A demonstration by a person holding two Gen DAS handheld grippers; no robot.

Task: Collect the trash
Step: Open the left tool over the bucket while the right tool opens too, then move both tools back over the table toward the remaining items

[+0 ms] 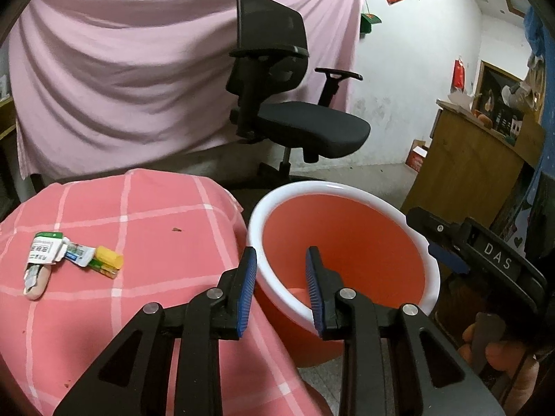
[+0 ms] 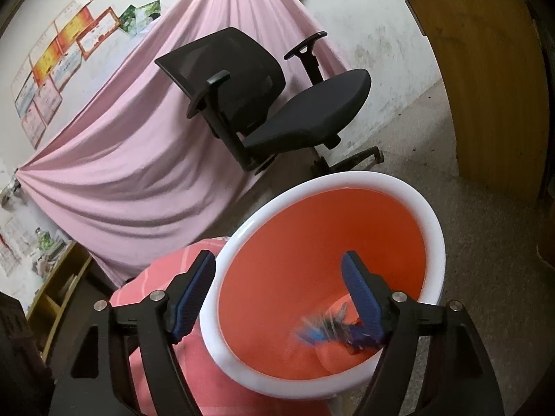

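Hovering right gripper [image 2: 277,298] over orange plastic bin w/ white rim [image 2: 430,215], jaws apart, empty, blurred blue wrapper [image 2: 322,329] below; left gripper [image 1: 281,289] apart, empty; crumpled packets [image 1: 69,260] left.

Bin [image 2: 430,228]: orange inside, white rim. Tablecloth [image 1: 138,215]: pink-red with white check lines. Backdrop sheet [image 1: 121,69]: plain pale pink. Office chair [image 1: 305,124]: black. Gripper pads [image 1: 248,287]: blue, ribbed, on black arms. Small box [image 1: 109,263]: yellow. Carton [image 1: 43,251]: white and green. Cabinet [image 2: 485,69]: brown wood.
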